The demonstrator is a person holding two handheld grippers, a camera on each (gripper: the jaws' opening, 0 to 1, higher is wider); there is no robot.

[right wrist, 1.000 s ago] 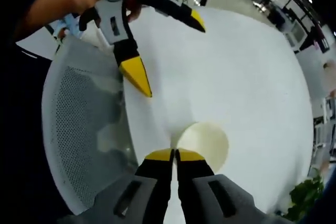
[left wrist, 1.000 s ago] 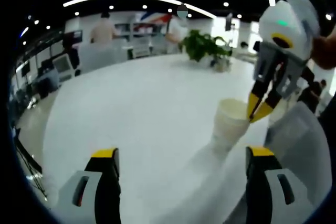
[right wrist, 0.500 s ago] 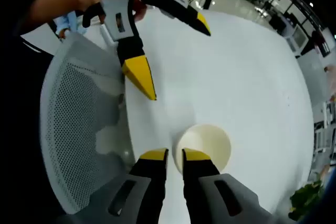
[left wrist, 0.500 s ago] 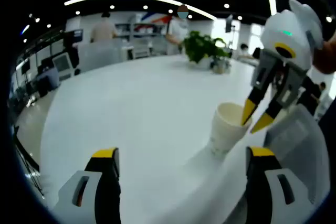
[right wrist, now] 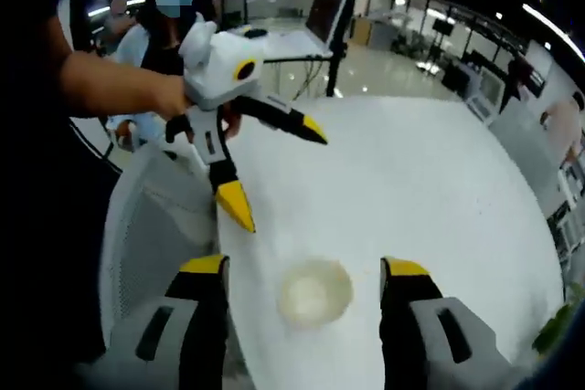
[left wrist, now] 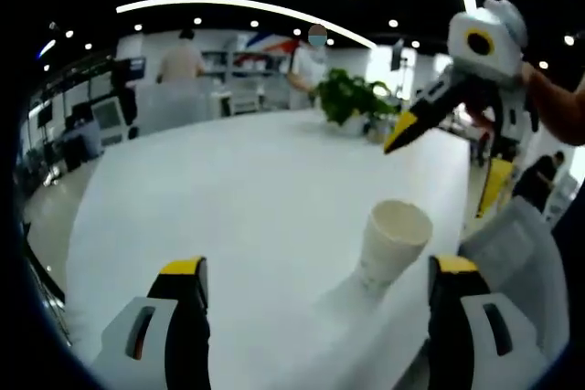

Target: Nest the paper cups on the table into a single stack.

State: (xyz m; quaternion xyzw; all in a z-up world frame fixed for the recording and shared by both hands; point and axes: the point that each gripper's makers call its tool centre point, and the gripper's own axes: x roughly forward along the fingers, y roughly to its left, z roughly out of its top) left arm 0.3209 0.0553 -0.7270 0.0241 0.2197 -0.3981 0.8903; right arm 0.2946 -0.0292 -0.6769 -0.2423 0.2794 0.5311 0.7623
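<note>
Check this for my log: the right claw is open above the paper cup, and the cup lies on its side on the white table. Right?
Not quite. The paper cup stands upright on the white table, as the left gripper view shows. The right claw is open above it.

Open office, ceiling lights (left wrist: 265, 8), apparently a potted plant (left wrist: 352, 98).

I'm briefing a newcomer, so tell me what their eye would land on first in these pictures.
A cream paper cup stands alone, mouth up, on the big white round table; the right gripper view looks straight down into it. Both grippers hang wide open with yellow tips: the right gripper above the cup, the left gripper held in a hand beside a white mesh chair back.
</note>
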